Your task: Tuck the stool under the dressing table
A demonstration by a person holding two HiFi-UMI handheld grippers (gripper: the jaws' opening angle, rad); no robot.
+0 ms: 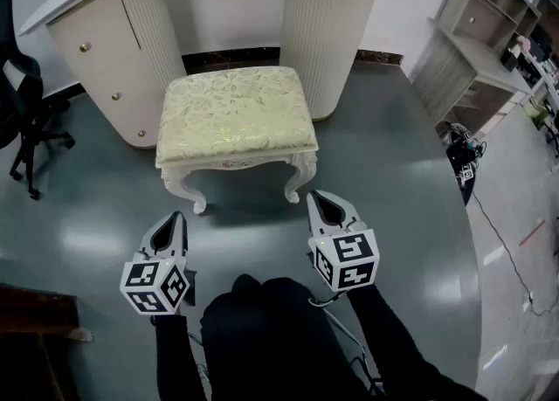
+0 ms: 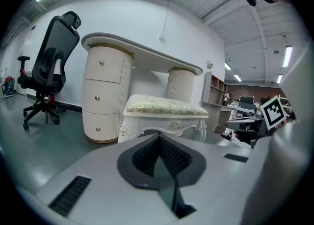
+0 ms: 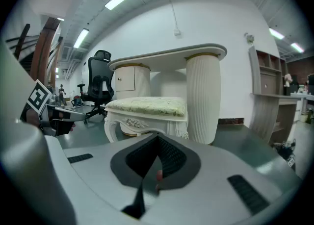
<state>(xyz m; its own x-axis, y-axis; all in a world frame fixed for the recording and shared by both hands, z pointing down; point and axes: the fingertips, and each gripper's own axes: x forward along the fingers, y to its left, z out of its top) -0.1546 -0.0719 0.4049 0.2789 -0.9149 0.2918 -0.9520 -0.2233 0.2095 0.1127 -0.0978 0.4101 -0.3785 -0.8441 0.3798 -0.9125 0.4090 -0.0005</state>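
Note:
The white stool [image 1: 234, 118], with a pale green floral cushion and curved legs, stands on the grey floor in front of the dressing table [image 1: 327, 28]. Its far edge reaches the gap between the table's two ribbed pedestals. My left gripper [image 1: 177, 219] is short of the stool's near left leg, shut on nothing. My right gripper [image 1: 325, 202] sits just right of the near right leg, also shut on nothing. Neither touches the stool. Ahead of the left gripper [image 2: 158, 138] the stool [image 2: 164, 106] is at mid-distance. Beyond the right gripper [image 3: 158, 138] the stool [image 3: 147, 106] stands beside a pedestal [image 3: 202, 96].
A black office chair [image 1: 22, 111] stands to the left of the table's drawer pedestal [image 1: 109, 63]. Wooden shelving [image 1: 476, 45] lines the right side, with gear and cables [image 1: 461, 156] on the floor beside it. A dark brown wooden edge [image 1: 35, 312] is at lower left.

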